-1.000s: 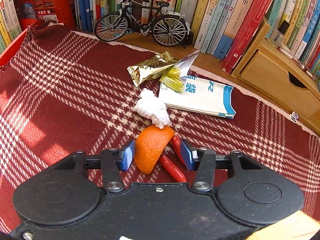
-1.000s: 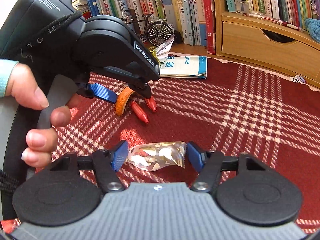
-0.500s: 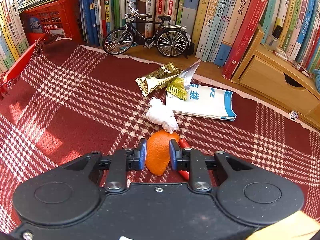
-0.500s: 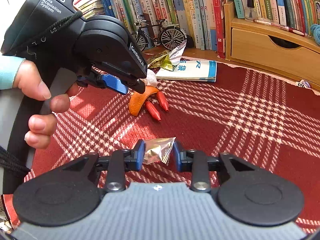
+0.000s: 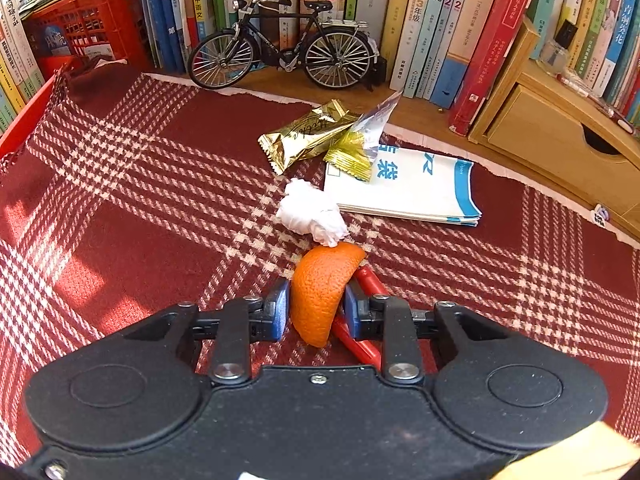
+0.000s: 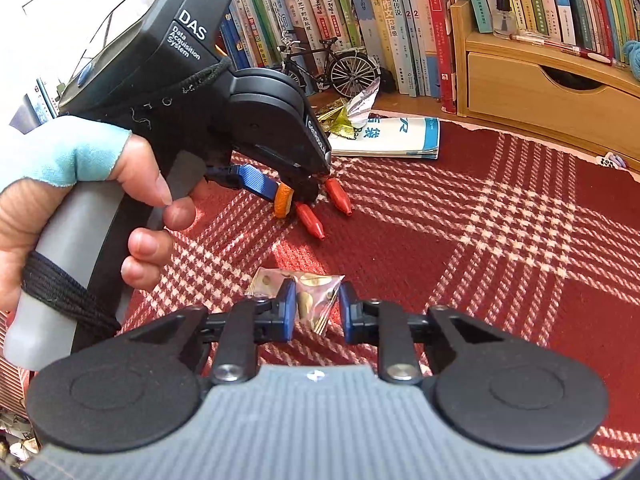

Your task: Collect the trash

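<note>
A curved orange peel (image 5: 320, 284) stands on the red plaid cloth (image 5: 140, 200). My left gripper (image 5: 315, 312) has its jaws closing, and both blue pads press on the peel. Two red pepper-like pieces (image 5: 370, 280) lie just to its right. In the right wrist view the peel (image 6: 283, 200) shows between the left gripper's fingers (image 6: 256, 186). Nearer, my right gripper (image 6: 316, 312) is closing on a crumpled gold wrapper (image 6: 314, 300), pads against it. A white tissue ball (image 5: 310, 214) and two more gold wrappers (image 5: 304, 134) lie beyond the peel.
A white and blue paper packet (image 5: 412, 188) lies flat behind the tissue. A model bicycle (image 5: 284, 56) stands before a row of books. A wooden drawer box (image 5: 552, 136) is at the right, a red crate (image 5: 80, 36) at the far left. A person's hand (image 6: 140, 216) holds the left gripper.
Both grippers' jaws have come together, the left onto the orange peel and the right onto the gold wrapper, which has crumpled. Neither hand has shifted noticeably.
</note>
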Available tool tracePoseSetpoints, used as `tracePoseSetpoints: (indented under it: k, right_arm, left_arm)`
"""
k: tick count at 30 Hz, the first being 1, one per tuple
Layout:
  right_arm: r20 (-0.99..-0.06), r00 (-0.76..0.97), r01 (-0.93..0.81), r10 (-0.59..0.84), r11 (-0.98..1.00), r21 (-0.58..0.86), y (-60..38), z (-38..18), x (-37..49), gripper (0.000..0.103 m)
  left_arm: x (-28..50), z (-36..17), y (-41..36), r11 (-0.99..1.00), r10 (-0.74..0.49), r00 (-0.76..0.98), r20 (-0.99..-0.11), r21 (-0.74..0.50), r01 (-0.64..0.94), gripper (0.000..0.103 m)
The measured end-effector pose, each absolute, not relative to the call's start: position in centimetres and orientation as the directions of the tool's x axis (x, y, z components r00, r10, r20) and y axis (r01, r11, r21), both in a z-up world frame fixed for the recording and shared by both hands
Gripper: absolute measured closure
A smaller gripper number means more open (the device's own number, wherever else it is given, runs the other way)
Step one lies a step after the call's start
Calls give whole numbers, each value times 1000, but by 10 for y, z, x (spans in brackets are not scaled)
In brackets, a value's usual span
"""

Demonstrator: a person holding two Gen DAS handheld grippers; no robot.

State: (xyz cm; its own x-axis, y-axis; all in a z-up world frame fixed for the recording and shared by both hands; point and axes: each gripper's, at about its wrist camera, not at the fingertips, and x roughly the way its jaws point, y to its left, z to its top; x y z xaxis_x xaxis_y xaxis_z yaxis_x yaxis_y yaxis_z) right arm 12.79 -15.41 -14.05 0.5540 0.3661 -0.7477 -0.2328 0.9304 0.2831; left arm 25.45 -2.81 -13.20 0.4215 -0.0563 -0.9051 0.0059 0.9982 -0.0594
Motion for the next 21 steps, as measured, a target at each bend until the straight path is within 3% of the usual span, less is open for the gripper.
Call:
tracePoseSetpoints:
  k: [7,15,16,17,18,21]
  right_arm:
    - [-745,580,-197,331,944,266,-159,-134,129,78]
    - [-764,625,-47,161,984,170,-180,-129,130,78]
    - [-771,622,-24,139,987,158,-183,-129,131,76]
    - [-778,615,-10,128,988,155,-184,-130,132,69]
    - [-782,612,12,115,988,154,-187,-131,132,51]
    - [-768,633,24,98,989,146,-189,-132,129,34]
  left_arm:
    - [248,-112,-34,997,-73,456,-887,-56,51,77]
    - [233,-91,-29,996,-64,494,-867,-24,87,77]
    - [231,-90,-28,996,-64,494,-867,-24,86,77]
    - [230,-90,-26,996,-63,493,-868,-23,86,77]
    - [228,-90,-25,996,-60,492,-869,-21,84,77]
    - [224,-92,-21,997,-51,485,-873,-13,80,77]
